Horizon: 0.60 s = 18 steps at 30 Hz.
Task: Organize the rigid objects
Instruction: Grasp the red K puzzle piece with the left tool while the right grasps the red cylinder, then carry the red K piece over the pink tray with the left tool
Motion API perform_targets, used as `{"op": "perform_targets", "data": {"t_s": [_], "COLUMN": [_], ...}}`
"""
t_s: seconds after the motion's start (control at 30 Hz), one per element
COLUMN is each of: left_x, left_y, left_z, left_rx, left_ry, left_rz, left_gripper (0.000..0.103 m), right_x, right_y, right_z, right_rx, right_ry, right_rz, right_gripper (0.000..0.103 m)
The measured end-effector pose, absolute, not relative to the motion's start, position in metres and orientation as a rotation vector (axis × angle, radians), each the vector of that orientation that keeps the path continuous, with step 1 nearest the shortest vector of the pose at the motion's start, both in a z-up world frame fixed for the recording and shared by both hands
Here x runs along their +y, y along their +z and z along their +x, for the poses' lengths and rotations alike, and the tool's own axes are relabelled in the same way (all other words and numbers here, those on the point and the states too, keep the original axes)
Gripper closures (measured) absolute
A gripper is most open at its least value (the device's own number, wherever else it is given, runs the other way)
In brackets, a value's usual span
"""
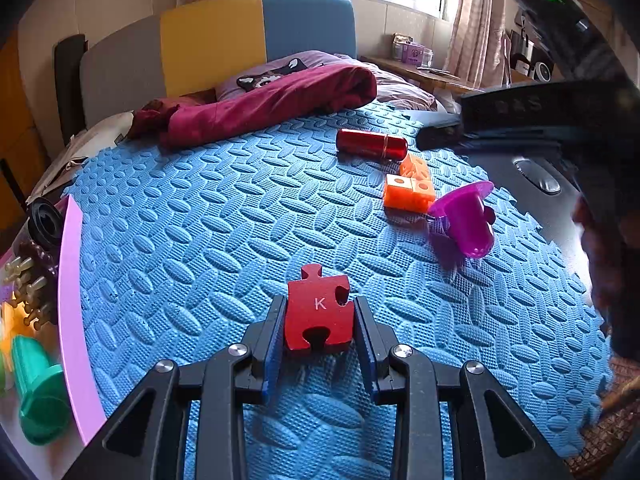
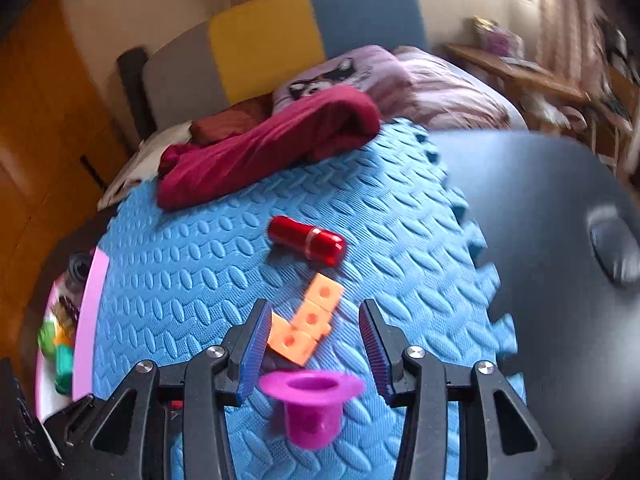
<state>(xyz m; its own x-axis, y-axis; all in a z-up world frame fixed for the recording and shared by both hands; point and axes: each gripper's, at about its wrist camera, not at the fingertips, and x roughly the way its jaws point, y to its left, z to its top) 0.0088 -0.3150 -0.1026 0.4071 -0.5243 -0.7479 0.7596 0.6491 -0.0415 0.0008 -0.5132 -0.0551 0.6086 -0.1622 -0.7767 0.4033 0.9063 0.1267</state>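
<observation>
My left gripper [image 1: 319,312] has its jaws around a red wooden puzzle piece marked K [image 1: 319,312] on the blue foam mat [image 1: 180,240], the pads close to its sides. My right gripper [image 2: 312,328] is open above the mat, with an orange block piece [image 2: 308,320] between its fingers and a purple plastic cup [image 2: 310,404] tipped below them. A red metal cylinder [image 2: 306,240] lies farther back. In the left wrist view the cylinder [image 1: 370,145], the orange blocks [image 1: 408,190] and the purple cup [image 1: 466,220] lie at the right.
A pink-rimmed tray [image 1: 72,300] at the left edge holds a green cup [image 1: 38,404], a black roll and small toys. A maroon cloth [image 1: 260,100] lies at the back of the mat. A dark table surface [image 2: 540,240] borders the mat on the right.
</observation>
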Motion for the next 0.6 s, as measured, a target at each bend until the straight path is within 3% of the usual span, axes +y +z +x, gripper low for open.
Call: {"op": "perform_targets", "data": {"t_s": [0.4, 0.5, 0.6], "left_x": [-0.313, -0.312, -0.313], "left_y": [-0.102, -0.101, -0.101], "left_z": [0.011, 0.011, 0.011], "left_rx": [0.815, 0.817, 0.817], "left_ry": [-0.834, -0.836, -0.835], "left_rz": [0.314, 0.310, 0.312], "left_gripper": [0.070, 0.070, 0.070], "right_x": [-0.521, -0.517, -0.507], "right_y": [-0.089, -0.094, -0.095], "right_z": [0.096, 0.102, 0.105], "right_rx": [1.112, 1.118, 1.115], "right_ry": [-0.254, -0.223, -0.195], "right_rz": [-0.055, -0.043, -0.054], "right_gripper": [0.057, 0.077, 0.077]}}
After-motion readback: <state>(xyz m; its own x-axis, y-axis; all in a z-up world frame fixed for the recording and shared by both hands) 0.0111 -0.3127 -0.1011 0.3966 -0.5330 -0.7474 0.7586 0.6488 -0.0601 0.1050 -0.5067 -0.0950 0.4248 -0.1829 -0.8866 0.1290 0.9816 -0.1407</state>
